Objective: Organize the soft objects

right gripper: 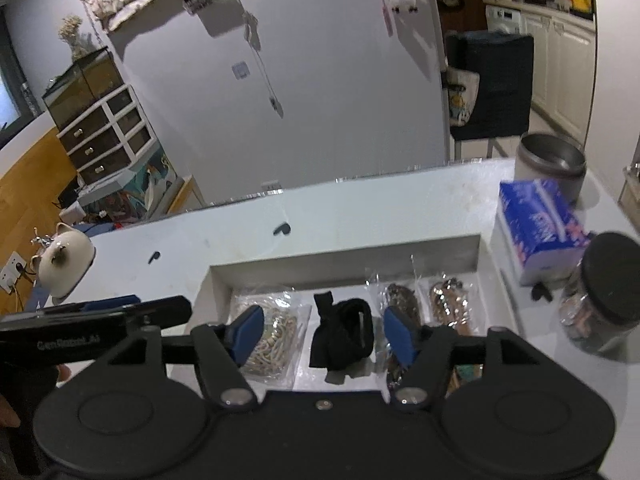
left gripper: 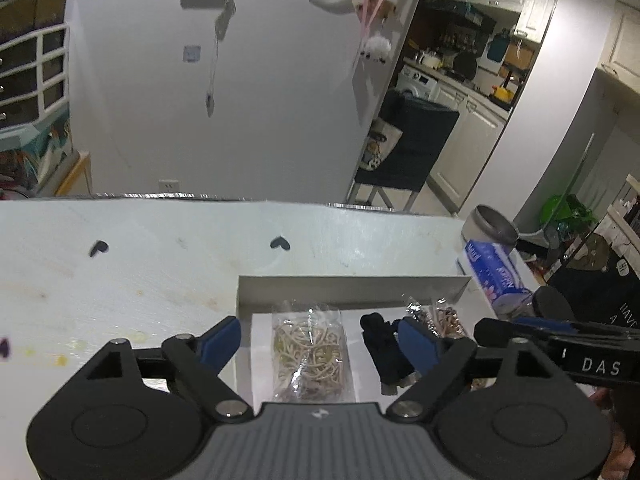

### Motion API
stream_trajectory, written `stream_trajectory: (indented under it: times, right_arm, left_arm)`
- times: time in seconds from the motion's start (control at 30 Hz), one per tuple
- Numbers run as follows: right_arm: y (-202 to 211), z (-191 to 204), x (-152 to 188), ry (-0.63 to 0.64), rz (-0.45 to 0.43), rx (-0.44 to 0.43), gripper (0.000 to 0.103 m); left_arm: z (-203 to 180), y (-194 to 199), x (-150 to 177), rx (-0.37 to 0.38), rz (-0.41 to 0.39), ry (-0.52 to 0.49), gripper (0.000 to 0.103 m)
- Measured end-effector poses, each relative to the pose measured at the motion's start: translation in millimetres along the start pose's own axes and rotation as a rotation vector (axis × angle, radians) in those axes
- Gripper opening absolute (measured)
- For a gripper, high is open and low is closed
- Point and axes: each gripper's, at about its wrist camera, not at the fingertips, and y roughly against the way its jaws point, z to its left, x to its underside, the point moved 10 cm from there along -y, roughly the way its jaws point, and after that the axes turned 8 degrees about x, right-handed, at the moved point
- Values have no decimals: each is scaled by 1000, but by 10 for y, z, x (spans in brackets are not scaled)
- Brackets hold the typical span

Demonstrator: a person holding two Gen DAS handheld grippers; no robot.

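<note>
A white open box point(left gripper: 352, 286) point(right gripper: 344, 258) sits on the white table. In it lie a clear bag of beige rubber bands point(left gripper: 310, 350) point(right gripper: 272, 334), a black folded sock-like cloth point(left gripper: 386, 350) point(right gripper: 344, 334) and two clear bags of brownish pieces point(left gripper: 444, 316) point(right gripper: 444, 300). My left gripper point(left gripper: 320, 344) is open, its jaws straddling the rubber-band bag just above it. My right gripper point(right gripper: 324, 334) is open, its jaws on either side of the black cloth, holding nothing.
A blue tissue pack point(right gripper: 540, 224) point(left gripper: 496, 270), a grey metal cup point(right gripper: 552, 160) and a black-lidded glass jar point(right gripper: 600, 296) stand to the right of the box. A white ceramic cat figure point(right gripper: 66, 260) sits at the table's left edge.
</note>
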Motion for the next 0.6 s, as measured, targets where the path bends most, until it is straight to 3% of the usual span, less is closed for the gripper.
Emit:
stream_trajectory:
  times: [0.3, 0.6]
  right_arm:
    - [554, 105, -70, 36, -96, -2, 71]
    - [1066, 64, 60, 49, -173, 33, 83]
  left_arm:
    - [-92, 546, -7, -21, -72, -17, 102]
    - [-95, 1016, 212, -58, -110, -26, 103]
